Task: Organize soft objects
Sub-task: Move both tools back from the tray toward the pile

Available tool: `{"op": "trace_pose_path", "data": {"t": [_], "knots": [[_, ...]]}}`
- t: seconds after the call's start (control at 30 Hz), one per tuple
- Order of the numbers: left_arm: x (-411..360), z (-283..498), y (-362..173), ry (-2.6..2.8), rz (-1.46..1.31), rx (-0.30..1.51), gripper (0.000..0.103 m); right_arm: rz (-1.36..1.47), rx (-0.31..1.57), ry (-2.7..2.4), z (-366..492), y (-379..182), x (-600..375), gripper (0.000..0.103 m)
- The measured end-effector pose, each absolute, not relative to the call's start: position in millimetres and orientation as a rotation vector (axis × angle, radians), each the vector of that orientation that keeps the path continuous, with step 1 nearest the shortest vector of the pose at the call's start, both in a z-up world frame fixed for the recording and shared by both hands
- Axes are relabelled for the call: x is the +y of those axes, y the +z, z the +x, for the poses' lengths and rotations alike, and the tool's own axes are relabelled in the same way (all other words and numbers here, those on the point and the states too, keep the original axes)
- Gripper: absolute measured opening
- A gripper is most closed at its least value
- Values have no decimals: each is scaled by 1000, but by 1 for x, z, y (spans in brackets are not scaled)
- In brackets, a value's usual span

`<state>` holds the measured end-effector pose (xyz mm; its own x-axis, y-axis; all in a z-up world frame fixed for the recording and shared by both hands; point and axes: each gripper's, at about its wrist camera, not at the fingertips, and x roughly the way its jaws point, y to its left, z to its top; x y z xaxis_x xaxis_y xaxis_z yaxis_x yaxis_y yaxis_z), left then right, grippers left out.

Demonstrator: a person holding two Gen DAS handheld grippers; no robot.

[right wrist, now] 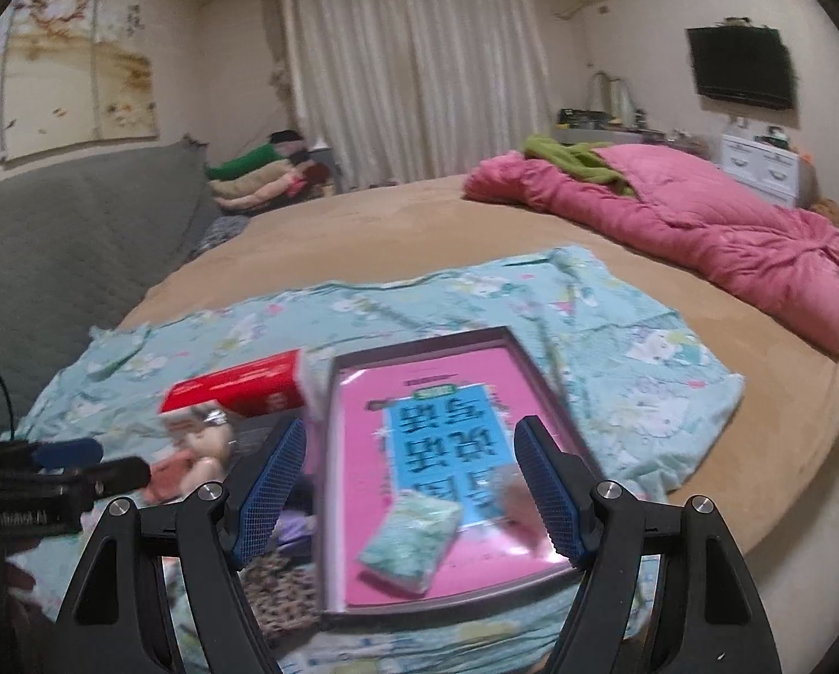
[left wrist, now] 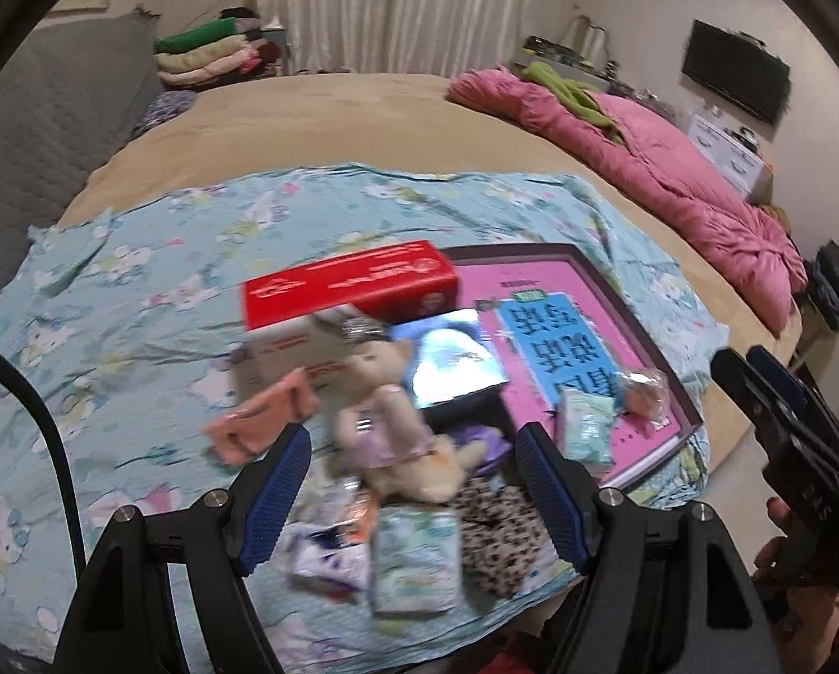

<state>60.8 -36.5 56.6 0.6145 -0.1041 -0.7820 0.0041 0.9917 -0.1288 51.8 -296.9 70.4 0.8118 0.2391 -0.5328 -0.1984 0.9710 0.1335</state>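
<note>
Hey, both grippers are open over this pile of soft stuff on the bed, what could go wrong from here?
1. The plush doll lies packed among the tissue packs and leopard-print cloth, so the left gripper might pinch two things at once.
2. A green tissue pack sits near the pink tray's low rim; the right gripper might catch that rim.
3. Both views are blurred, so aim may be off.
</note>
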Motion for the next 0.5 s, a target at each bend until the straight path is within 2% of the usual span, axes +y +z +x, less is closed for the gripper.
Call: {"op": "trace_pose_path", "data": {"t": [0.27,0.5], "knots": [[18,41,47,20,-179,923,75,37,654,389,37,67,-253,78],[30,33,30,-1,-177,957,75,-4,741,485,25,52,-213,78]]}}
